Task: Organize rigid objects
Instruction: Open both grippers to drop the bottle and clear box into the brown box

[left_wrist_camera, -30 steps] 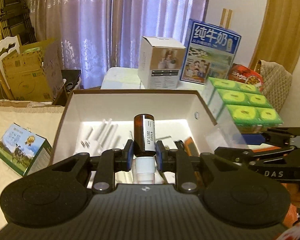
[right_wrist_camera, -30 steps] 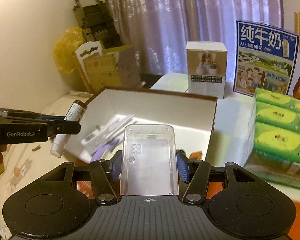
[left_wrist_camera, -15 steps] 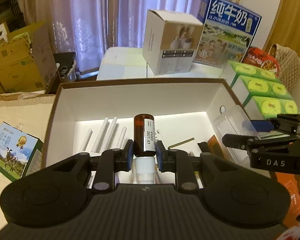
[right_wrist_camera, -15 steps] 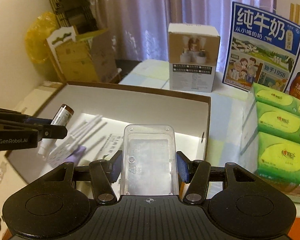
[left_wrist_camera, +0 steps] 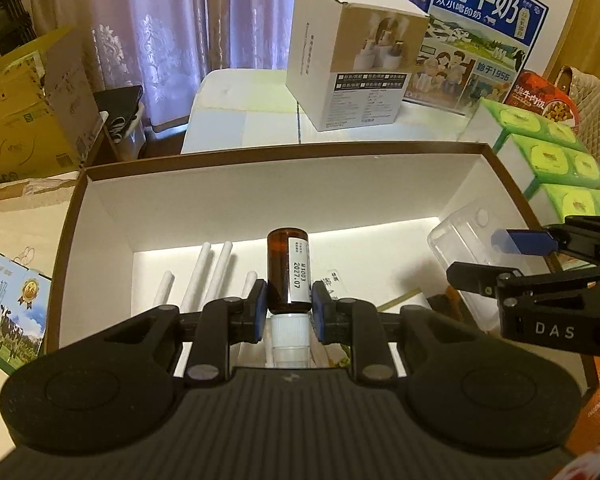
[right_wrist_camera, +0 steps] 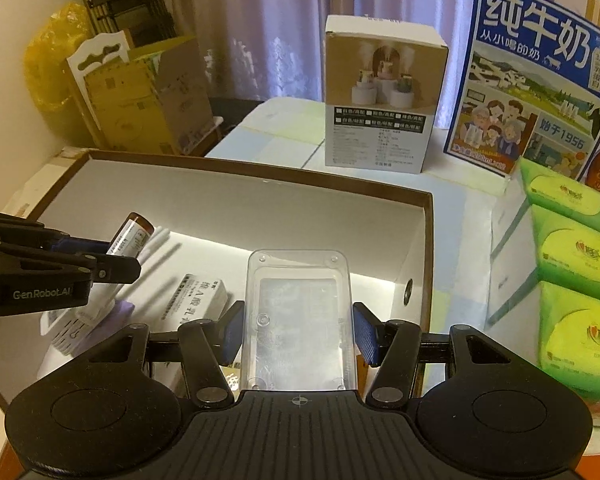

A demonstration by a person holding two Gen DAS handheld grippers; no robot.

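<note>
I have both grippers tipped downward over the open box (left_wrist_camera: pixel 100 216), side by side. My left gripper (left_wrist_camera: pixel 288 310) pinches a small brown bottle (left_wrist_camera: pixel 287 268) between its blue pads, bottom pointing away from me and its white cap (left_wrist_camera: pixel 290 334) toward the camera. From the right wrist view the same bottle (right_wrist_camera: pixel 130 238) hangs tilted above the left part of the box. My right gripper (right_wrist_camera: pixel 298 330) has its fingers closed on the sides of a clear plastic case (right_wrist_camera: pixel 300 316), which sticks out forward over the right part of the box; in the left view that case (left_wrist_camera: pixel 466 240) sits by the box's right wall.

The box is white inside with a brown rim. On its floor lie several white sticks (left_wrist_camera: pixel 210 270) next to each other, a small white medicine carton (right_wrist_camera: pixel 198 300) with Chinese print I cannot read fully, and some purple-and-white packaging (right_wrist_camera: pixel 80 326) under the left gripper.

The bottle's label reads "M1003" and "2027.07". The left gripper's side says "GenRobot.AI" and the right gripper's side says "DAS". Beyond the box stand a white product carton (right_wrist_camera: pixel 380 96) and a blue milk carton (right_wrist_camera: pixel 536 80) with large Chinese characters and "1956". Green tissue packs (right_wrist_camera: pixel 572 264) are stacked to the right, and a smaller milk carton (left_wrist_camera: pixel 10 312) with a cow picture lies left of the box.
</note>
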